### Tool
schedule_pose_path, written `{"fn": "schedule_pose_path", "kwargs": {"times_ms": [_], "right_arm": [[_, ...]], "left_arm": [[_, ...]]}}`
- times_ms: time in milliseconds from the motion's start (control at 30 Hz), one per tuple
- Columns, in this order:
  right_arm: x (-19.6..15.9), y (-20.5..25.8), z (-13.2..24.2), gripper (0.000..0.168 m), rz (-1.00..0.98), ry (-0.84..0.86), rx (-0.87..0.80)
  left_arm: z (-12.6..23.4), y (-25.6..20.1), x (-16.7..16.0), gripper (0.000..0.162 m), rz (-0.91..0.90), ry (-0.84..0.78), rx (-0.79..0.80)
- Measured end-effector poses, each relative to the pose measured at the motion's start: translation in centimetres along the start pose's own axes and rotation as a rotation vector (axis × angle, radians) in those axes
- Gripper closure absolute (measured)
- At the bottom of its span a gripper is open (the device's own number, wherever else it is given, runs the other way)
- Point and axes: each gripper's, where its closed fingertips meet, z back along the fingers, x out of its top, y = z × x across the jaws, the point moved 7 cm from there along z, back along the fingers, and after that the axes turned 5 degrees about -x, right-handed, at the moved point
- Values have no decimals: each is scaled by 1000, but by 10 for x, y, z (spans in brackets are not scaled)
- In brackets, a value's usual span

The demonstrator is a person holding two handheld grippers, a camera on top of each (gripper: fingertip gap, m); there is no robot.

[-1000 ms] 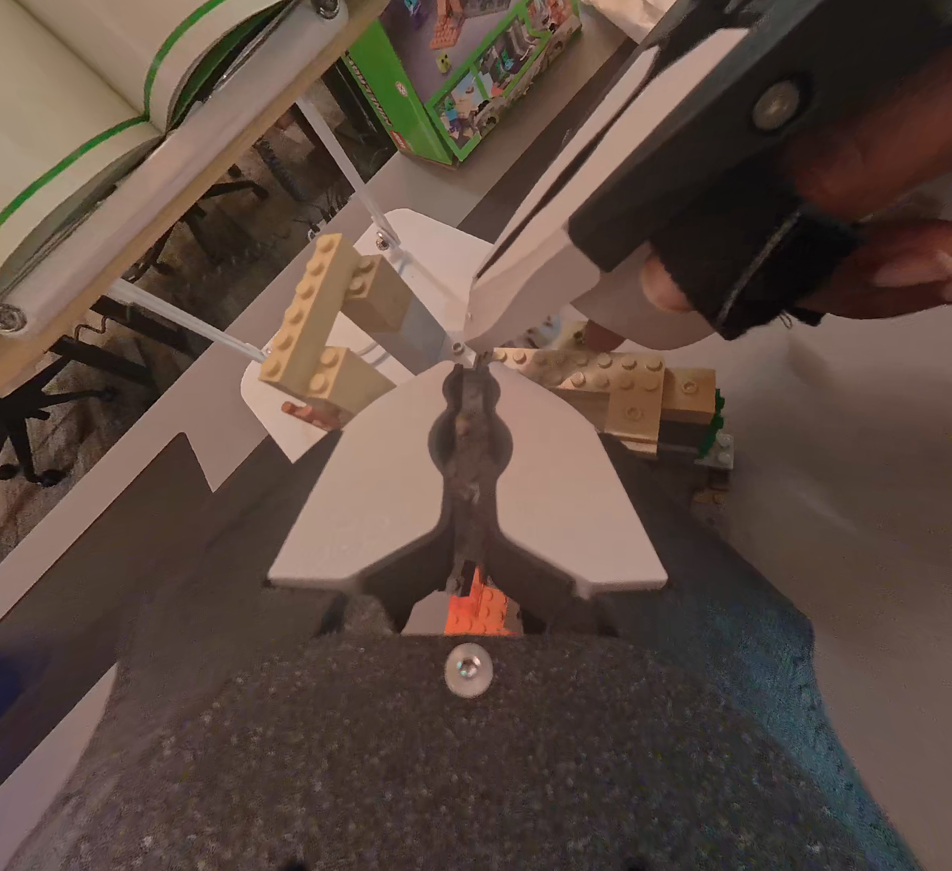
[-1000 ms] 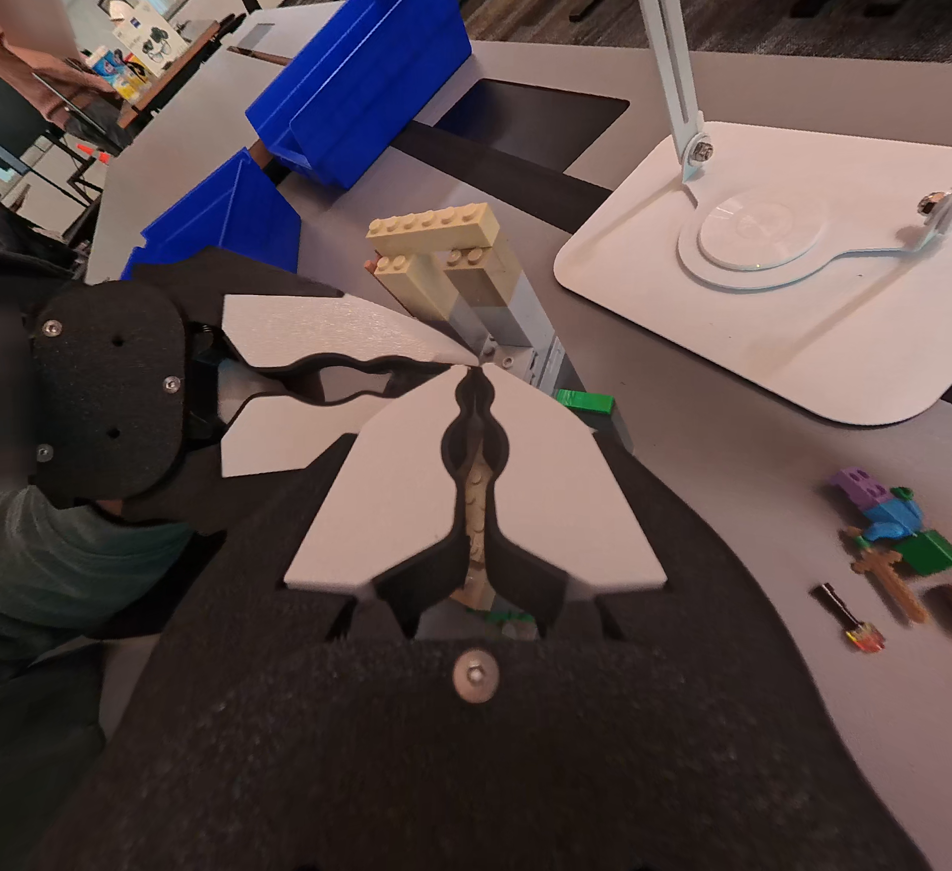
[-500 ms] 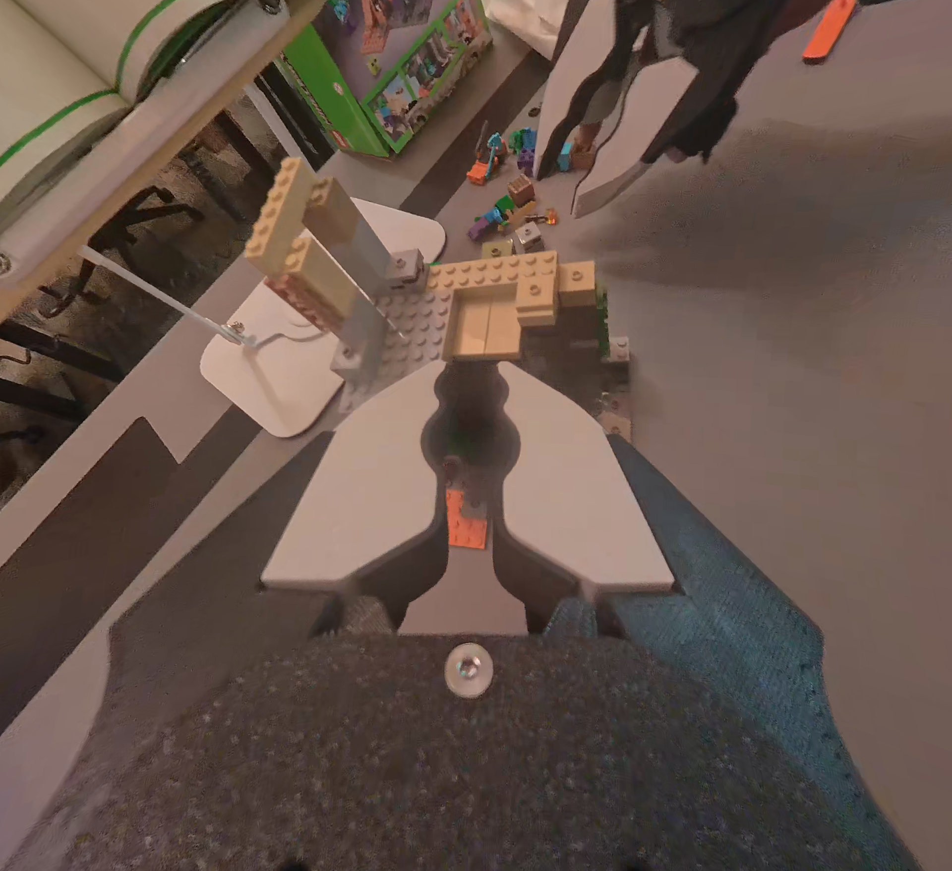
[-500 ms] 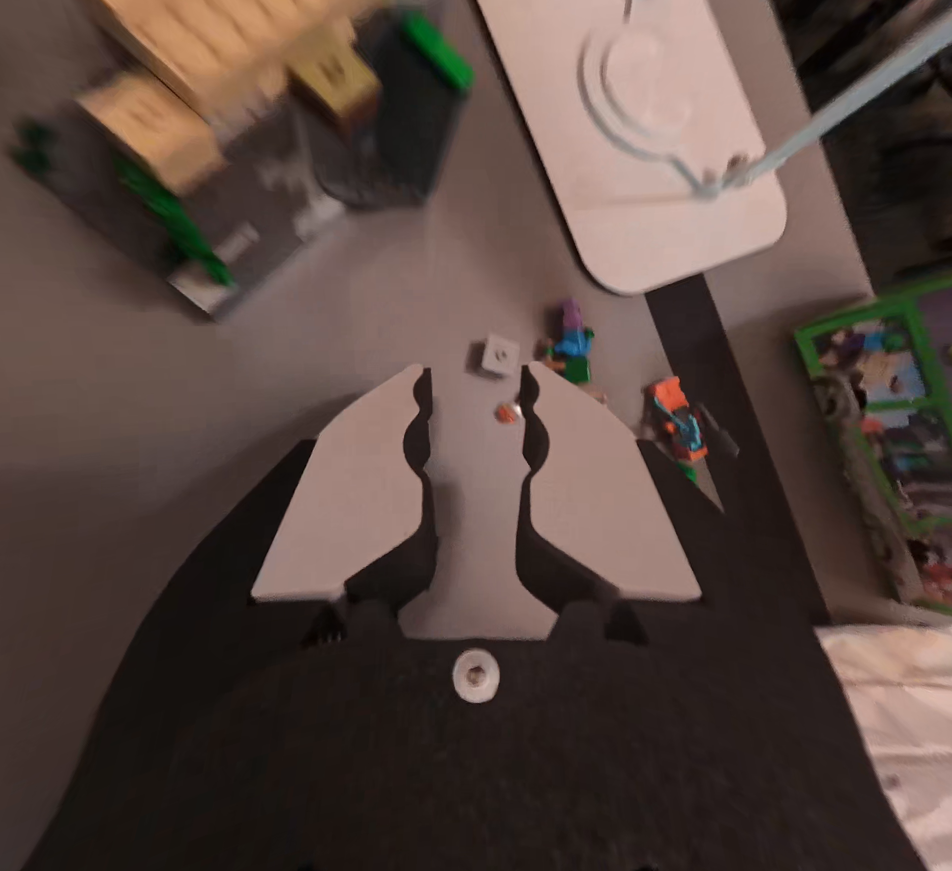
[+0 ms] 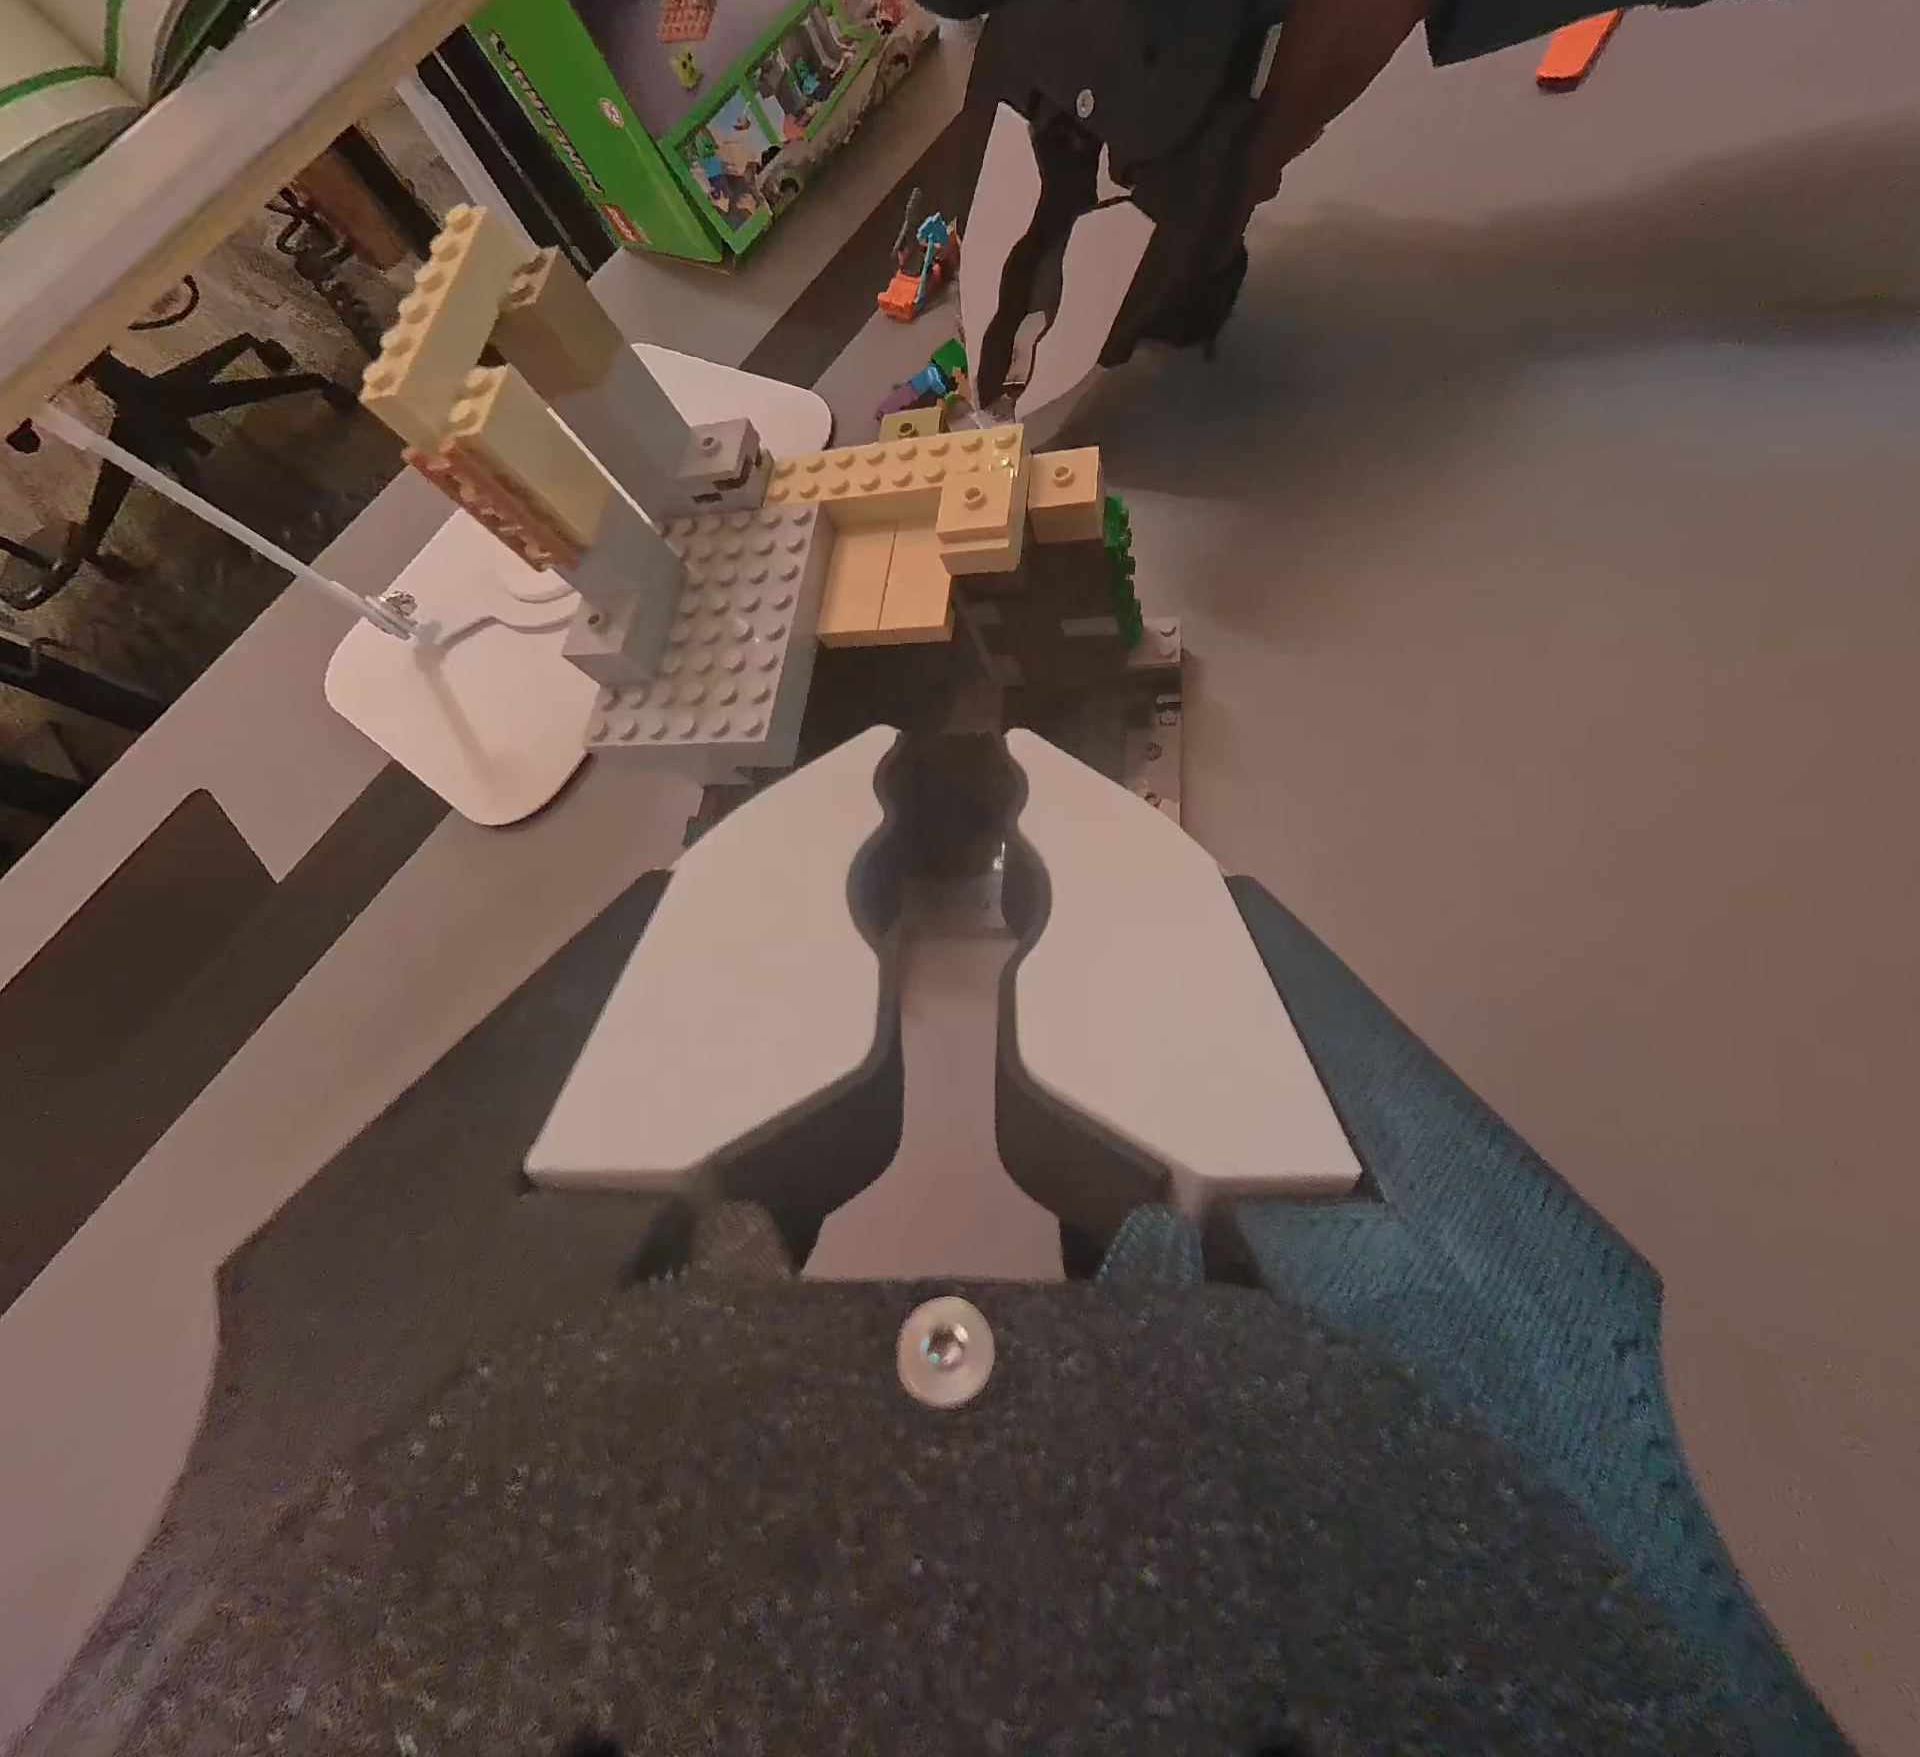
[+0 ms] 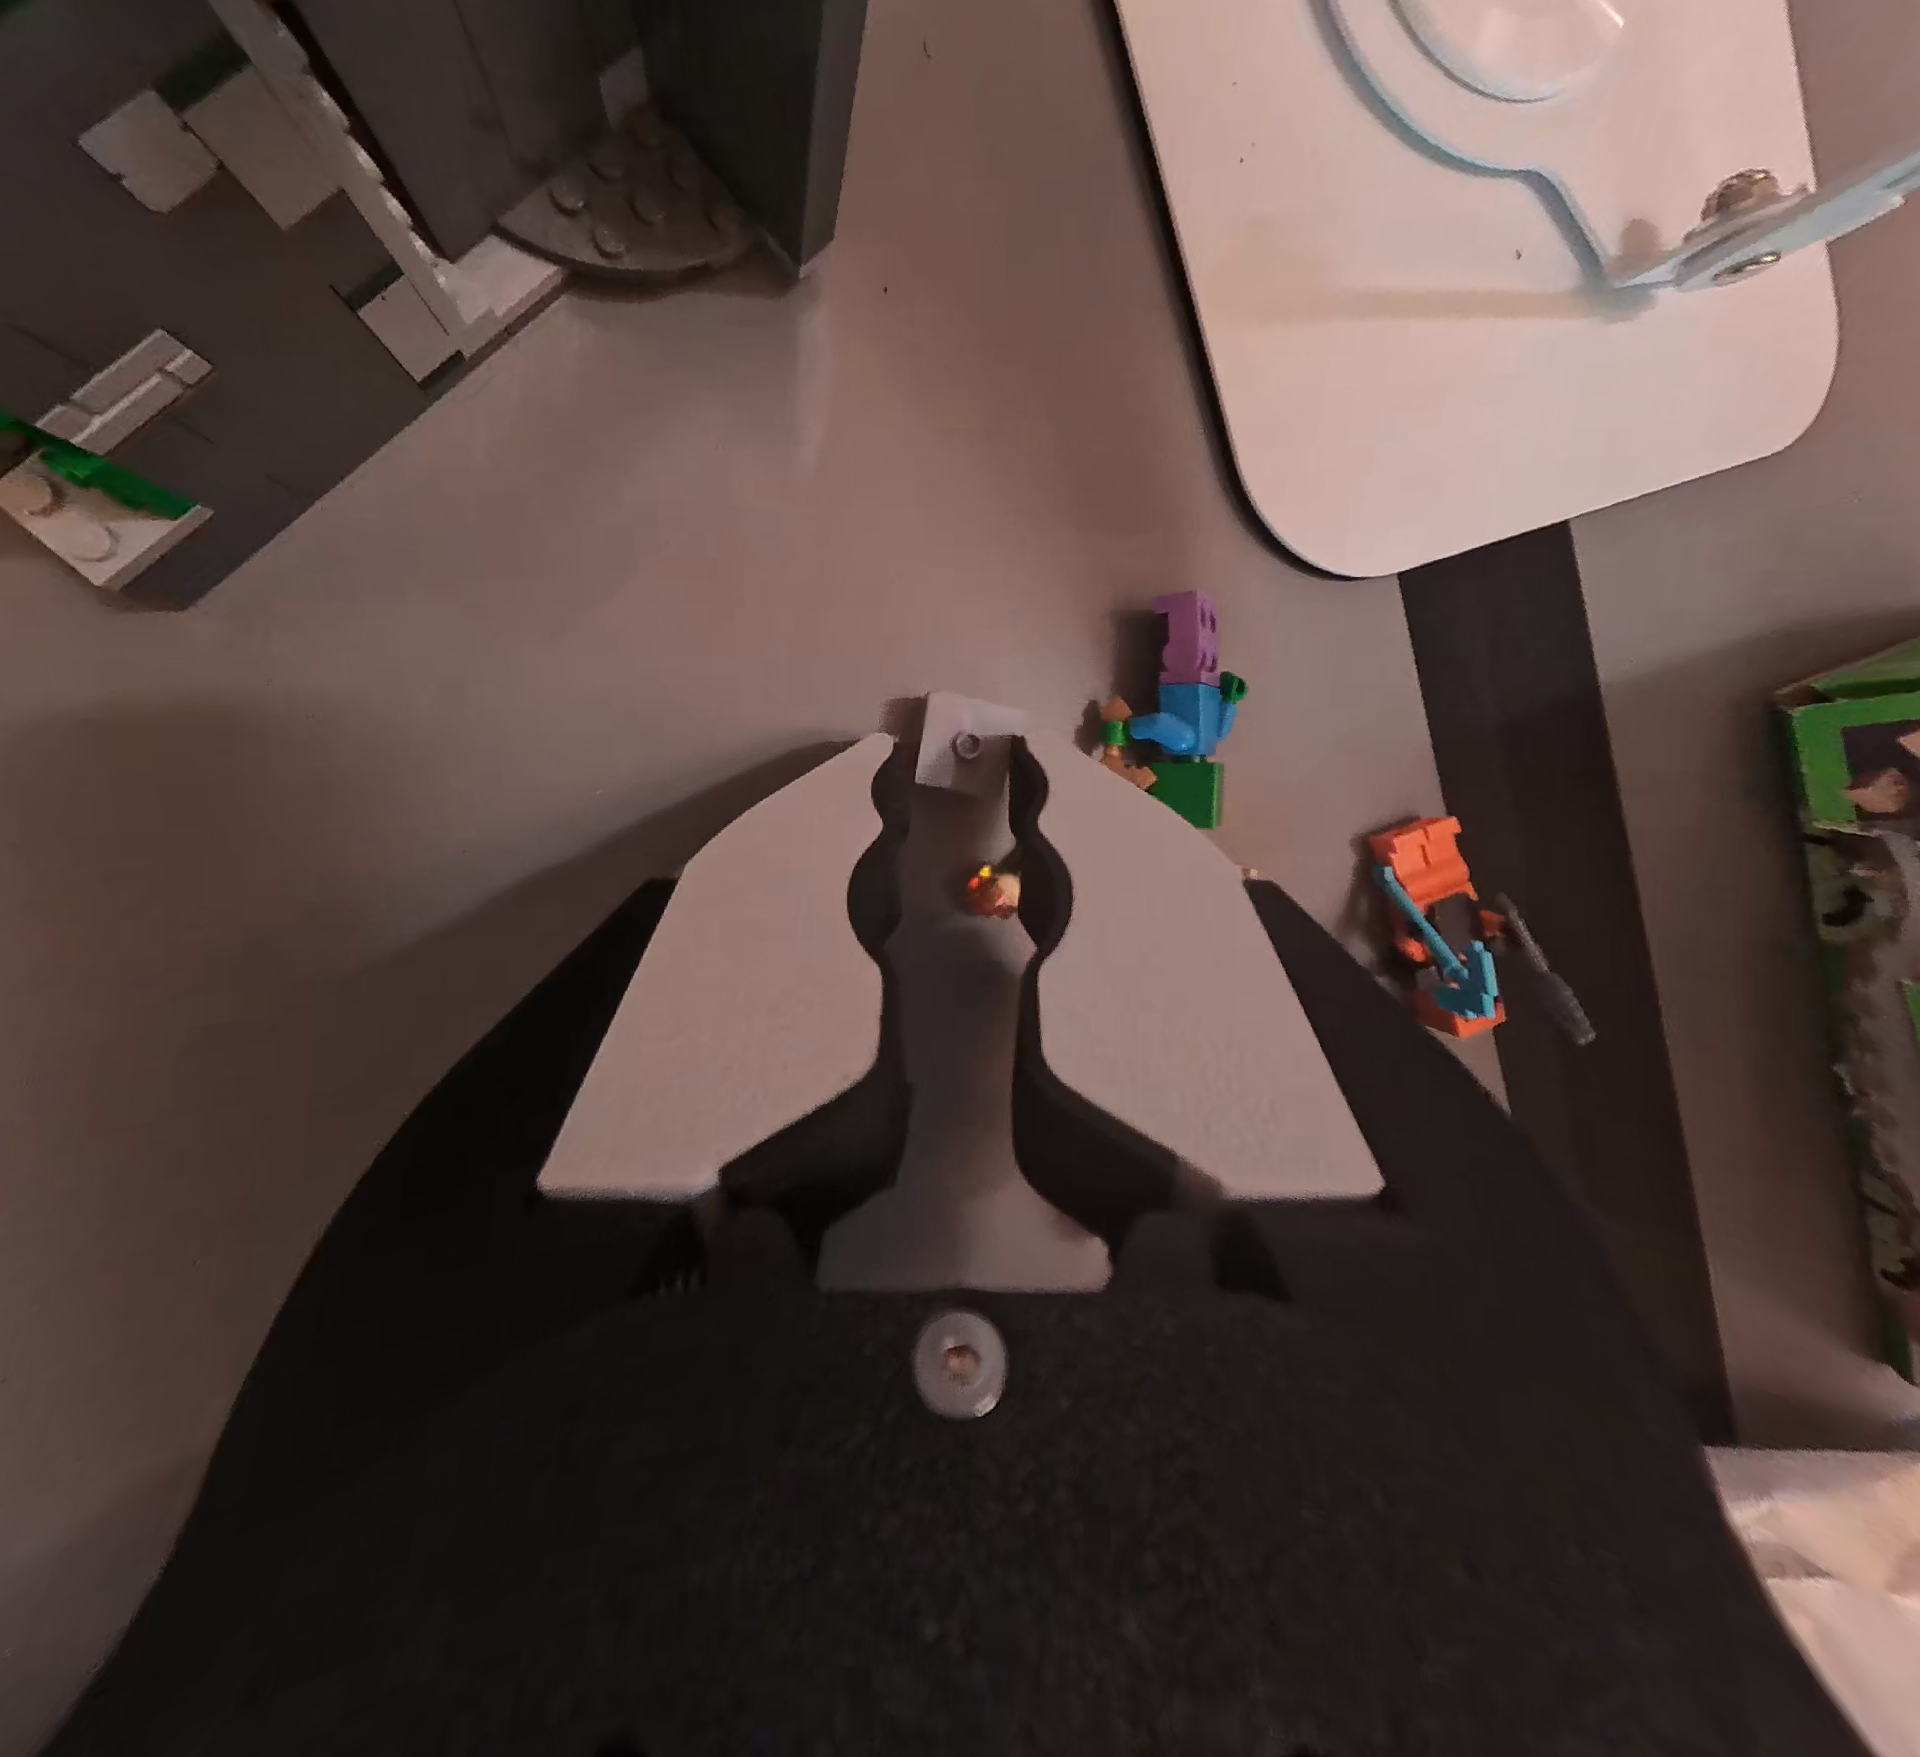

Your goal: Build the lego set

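The right gripper [image 6: 951, 746] hangs low over the grey counter [image 6: 520, 751] with its jaws a little apart and nothing held. One small light grey tile [image 6: 961, 741] with one stud lies between the tips, and one tiny orange bit [image 6: 992, 888] lies further back in the gap. I think the step is picking up a small piece to add to the build. The next move calls for closing softly on the tile and lifting it straight up. Just past the tips lie two little figures, a blue and purple one [image 6: 1184, 710] and an orange one [image 6: 1429, 928]. The left gripper [image 5: 951, 746] waits with jaws slightly apart and empty, just in front of the one lego build [image 5: 894, 544], which stands on the counter with a tan top and one tall arch [image 5: 520, 419]. Further off are one white stand base [image 6: 1455, 201] and one green box [image 5: 707, 55].
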Motion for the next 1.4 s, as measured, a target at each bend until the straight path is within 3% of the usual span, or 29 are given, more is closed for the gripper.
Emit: {"fn": "schedule_pose_path", "kwargs": {"times_ms": [167,367,533,833,1400], "right_arm": [[15,-1,21,151,76,-127,25],[80,-1,69,151,308,-342,-31],[116,13,70,151,454,-374,-60],[126,19,56,150,508,-362,-76],[129,20,51,149,582,-311,-66]], "left_arm": [[2,0,-5,148,20,-16,-8],[1,11,-9,145,48,-43,-4],[0,31,-6,143,56,-70,36],[-7,59,-21,139,129,-67,44],[-11,49,-19,138,107,-70,20]]}}
